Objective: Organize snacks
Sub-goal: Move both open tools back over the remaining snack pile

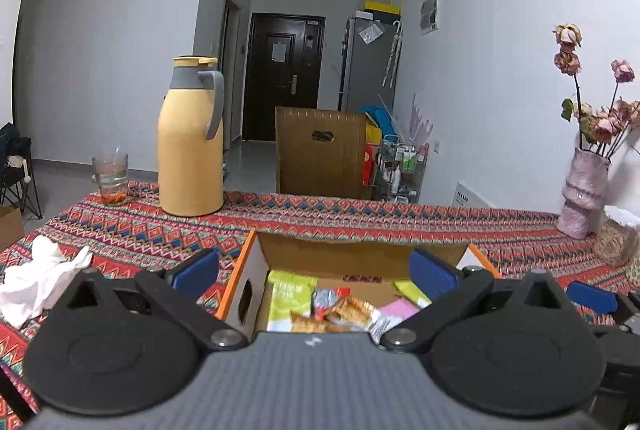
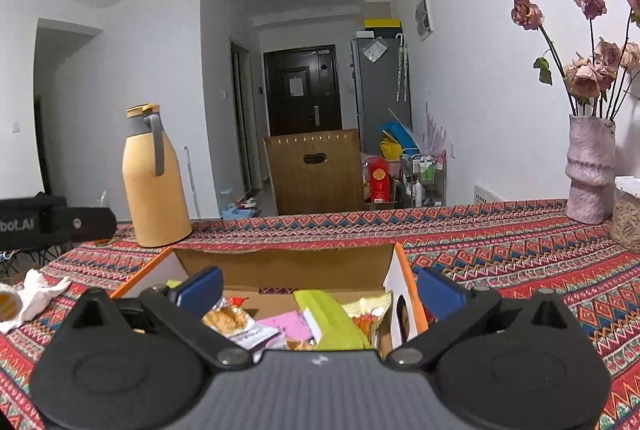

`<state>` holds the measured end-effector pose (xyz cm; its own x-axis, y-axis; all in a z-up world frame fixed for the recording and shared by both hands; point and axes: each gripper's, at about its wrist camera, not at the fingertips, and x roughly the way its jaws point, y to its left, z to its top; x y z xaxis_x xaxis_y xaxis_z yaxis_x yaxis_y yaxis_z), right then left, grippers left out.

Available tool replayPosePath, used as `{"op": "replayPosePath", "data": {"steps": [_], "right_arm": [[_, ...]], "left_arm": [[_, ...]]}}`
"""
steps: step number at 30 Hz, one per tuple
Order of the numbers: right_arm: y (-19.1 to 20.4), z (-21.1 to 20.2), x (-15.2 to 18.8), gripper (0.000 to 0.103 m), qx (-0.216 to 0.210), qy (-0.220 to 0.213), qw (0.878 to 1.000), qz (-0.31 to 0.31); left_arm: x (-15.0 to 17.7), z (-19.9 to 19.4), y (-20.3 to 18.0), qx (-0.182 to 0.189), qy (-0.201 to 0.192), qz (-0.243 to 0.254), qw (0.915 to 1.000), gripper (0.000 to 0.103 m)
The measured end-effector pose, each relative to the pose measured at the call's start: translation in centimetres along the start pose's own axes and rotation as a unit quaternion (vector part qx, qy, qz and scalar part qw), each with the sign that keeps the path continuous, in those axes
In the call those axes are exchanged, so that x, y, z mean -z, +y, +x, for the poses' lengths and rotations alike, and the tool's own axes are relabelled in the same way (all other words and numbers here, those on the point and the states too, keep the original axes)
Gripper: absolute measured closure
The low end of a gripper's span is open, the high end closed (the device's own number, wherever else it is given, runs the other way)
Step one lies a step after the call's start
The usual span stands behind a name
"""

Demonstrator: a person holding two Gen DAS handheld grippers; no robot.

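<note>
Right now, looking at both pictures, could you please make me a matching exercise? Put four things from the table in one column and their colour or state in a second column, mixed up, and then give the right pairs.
Things:
1. flask
2. vase
3. box
4. glass

Descriptions:
A. open, with snack packets inside
B. clear, with orange bits at the bottom
C. yellow with a grey handle
D. pale pink, holding dried roses

Right pairs: 1-C, 2-D, 3-A, 4-B
</note>
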<state>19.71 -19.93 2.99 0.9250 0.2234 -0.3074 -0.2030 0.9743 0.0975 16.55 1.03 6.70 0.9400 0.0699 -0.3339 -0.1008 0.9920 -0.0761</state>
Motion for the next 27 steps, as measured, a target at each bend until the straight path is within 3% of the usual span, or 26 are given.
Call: {"op": "replayPosePath", "data": {"steps": [10, 17, 27], "right_arm": [[-0.2, -2.9, 3.3, 0.000, -0.008, 0.038, 0.999, -0.006], [-0.7, -4.1, 6.2, 0.000, -0.009, 0.076, 0.997, -0.002], [-0.1, -4.3, 8.9, 0.000, -0.011, 0.126, 0.992, -0.012]], "left_arm": [[5.0, -1.3, 2.6, -0.007, 0.055, 0.031, 0.9980, 0.000], [8.7, -1.4, 4.3, -0.009, 0.083, 0.027, 0.9962, 0.000], [10.4, -1.6, 4.9, 0.010, 0.075, 0.019, 0.9970, 0.000]]}}
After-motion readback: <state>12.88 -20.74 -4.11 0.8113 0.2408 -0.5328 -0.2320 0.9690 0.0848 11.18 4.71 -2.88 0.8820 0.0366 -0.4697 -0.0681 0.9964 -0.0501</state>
